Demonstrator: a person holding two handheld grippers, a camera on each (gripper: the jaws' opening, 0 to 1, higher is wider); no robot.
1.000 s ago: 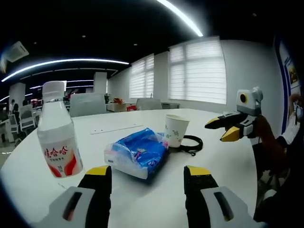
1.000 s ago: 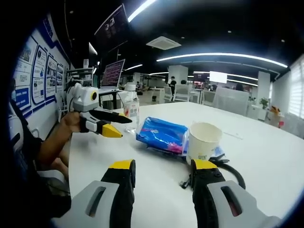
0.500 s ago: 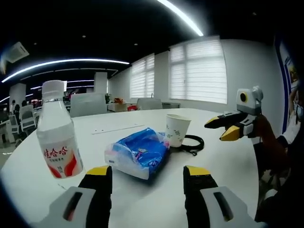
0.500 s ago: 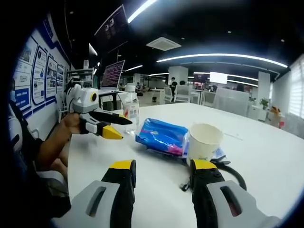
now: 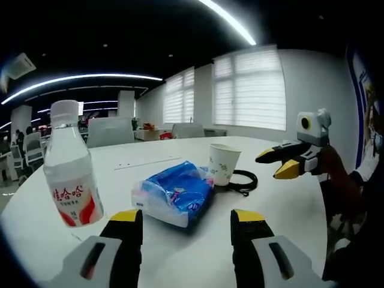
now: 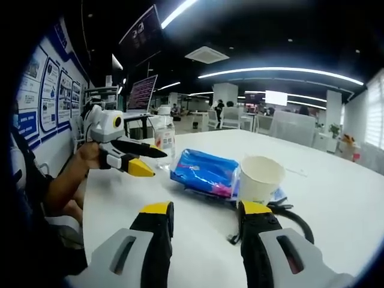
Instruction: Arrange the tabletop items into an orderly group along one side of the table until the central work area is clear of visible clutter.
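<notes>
Basically nothing is getting sorted yet, judging from how things are lying. The bottle [image 5: 71,181], the blue tissue pack [image 5: 176,192], the paper cup [image 5: 222,164] and the black cable [image 5: 243,180] are all sitting loose on the white table [image 5: 288,204], strung out across its middle rather than lined up along one edge.

The left gripper [image 5: 186,220] is hovering just short of the tissue pack, jaws spread wide and holding nothing; the pack is lying between and beyond the tips. The bottle is standing upright to one side of it, closer to the near edge. The cup is standing upright past the far end of the pack, with the cable coiling right behind it.

The right gripper [image 6: 201,214] is also hanging released and empty, with the cup [image 6: 260,179] just past its tip and the cable [image 6: 288,215] next to it. In that view the left gripper [image 6: 131,158] is showing from the side, jaws parted, in a person's hand.

My read: all four items are still waiting to be moved, so the whole grouping job is remaining. The tissue pack is looking like the likely first pick for the left gripper.
</notes>
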